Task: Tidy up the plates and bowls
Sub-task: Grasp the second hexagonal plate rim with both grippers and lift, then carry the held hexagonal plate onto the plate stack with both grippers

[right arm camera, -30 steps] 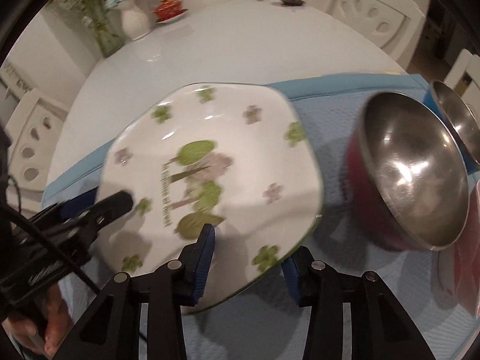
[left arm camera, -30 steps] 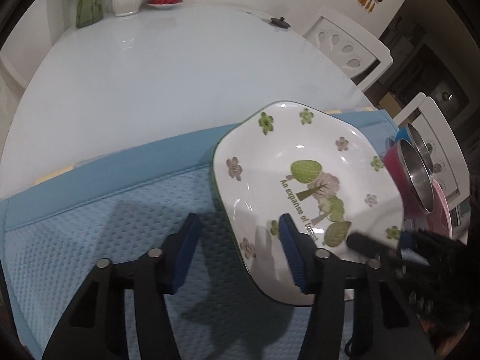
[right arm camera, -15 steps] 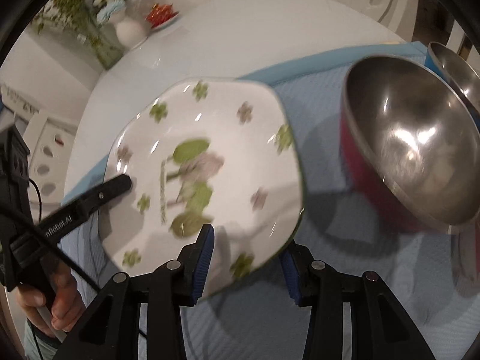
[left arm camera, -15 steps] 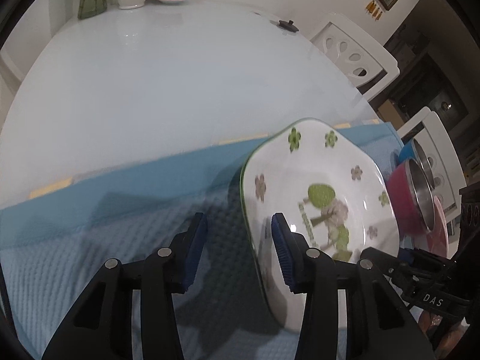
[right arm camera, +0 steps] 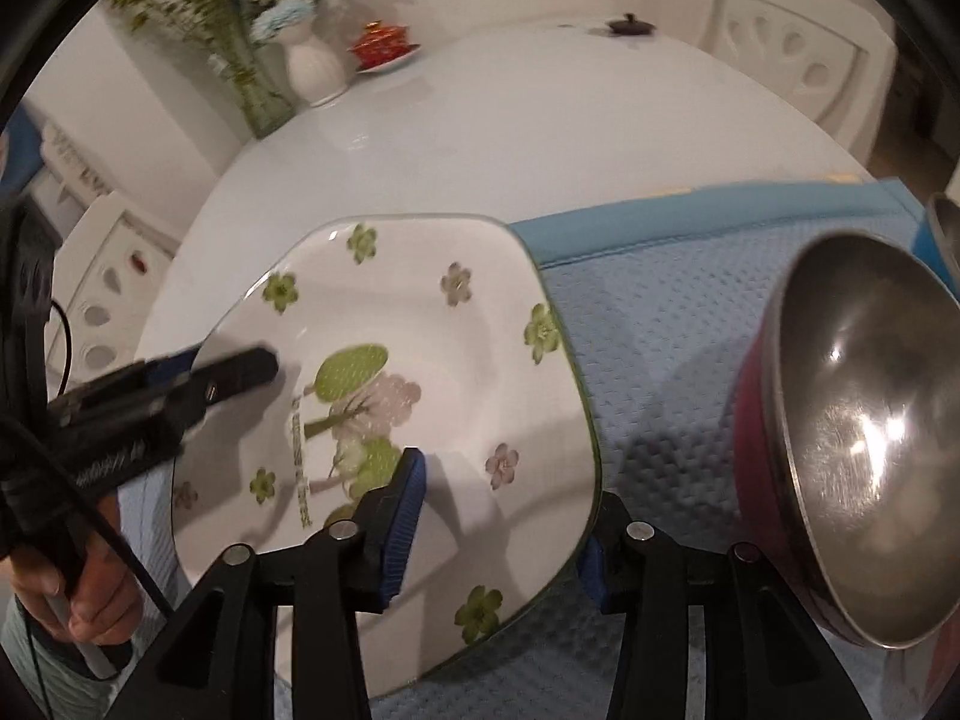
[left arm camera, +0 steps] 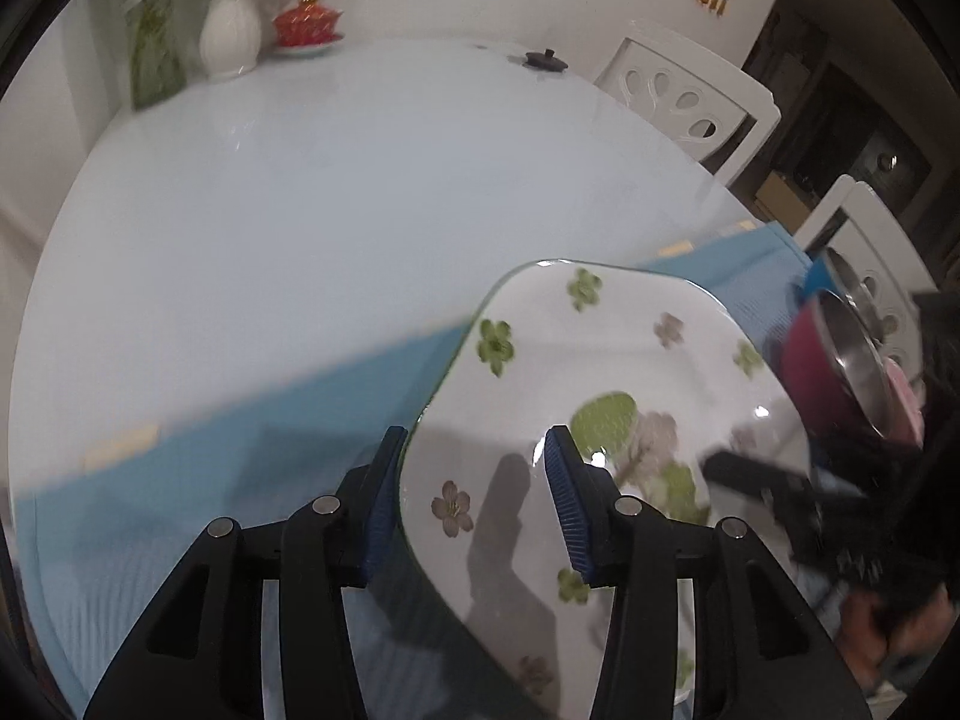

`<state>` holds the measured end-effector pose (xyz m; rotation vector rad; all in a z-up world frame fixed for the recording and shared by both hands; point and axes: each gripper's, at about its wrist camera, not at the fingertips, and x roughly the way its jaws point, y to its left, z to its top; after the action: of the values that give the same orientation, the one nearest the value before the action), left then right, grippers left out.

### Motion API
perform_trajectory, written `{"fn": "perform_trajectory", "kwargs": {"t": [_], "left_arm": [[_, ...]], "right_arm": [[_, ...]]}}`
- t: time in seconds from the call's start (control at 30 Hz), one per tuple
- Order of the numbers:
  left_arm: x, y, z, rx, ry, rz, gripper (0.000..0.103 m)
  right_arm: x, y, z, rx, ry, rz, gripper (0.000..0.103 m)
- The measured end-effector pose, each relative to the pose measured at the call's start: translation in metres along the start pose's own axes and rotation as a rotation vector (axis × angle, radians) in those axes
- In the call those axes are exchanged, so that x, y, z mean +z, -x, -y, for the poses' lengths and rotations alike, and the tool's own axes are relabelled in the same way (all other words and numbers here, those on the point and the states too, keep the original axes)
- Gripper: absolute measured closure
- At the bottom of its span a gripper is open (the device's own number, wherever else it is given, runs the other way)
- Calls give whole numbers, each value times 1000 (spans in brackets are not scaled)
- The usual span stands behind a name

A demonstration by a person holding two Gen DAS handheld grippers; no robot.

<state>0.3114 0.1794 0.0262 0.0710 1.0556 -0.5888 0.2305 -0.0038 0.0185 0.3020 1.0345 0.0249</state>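
Both tongs, the left gripper (left arm camera: pixel 471 507) and right gripper (right arm camera: pixel 501 519), are clamped on opposite rims of the flowered plate (right arm camera: pixel 420 324), which looks stiff, glossy, breakable.

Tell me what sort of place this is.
Most likely a home dining room: a large white oval table with white carved chairs around it, a white vase of flowers at its far end, and a flower-patterned plate over a blue mat.

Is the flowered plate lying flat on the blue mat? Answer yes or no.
No. In the right wrist view the flowered plate is tilted up off the blue mat, its rim between the right gripper fingers.
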Motion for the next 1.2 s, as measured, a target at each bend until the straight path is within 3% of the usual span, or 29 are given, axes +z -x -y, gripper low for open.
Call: {"fn": "perform_trajectory", "kwargs": {"t": [0.17,0.27,0.37,0.5,0.87,1.2], "left_arm": [[-31,17,-19,-47,91,-1,61],[-33,8,-20,-47,104,-10,62],[-32,6,-10,10,69,2,62],[-33,21,-5,-2,73,30,62],[-53,100,17,36,118,122,62],[-115,182,57,81,179,161,62]], "right_arm": [[-12,2,-12,99,67,-36,61],[-15,1,-18,81,96,-16,60],[-9,-4,-19,94,96,-15,60],[-11,3,-17,97,83,-24,61],[-22,65,-33,142,81,-21,61],[-73,145,-61,160,151,-29,61]]}}
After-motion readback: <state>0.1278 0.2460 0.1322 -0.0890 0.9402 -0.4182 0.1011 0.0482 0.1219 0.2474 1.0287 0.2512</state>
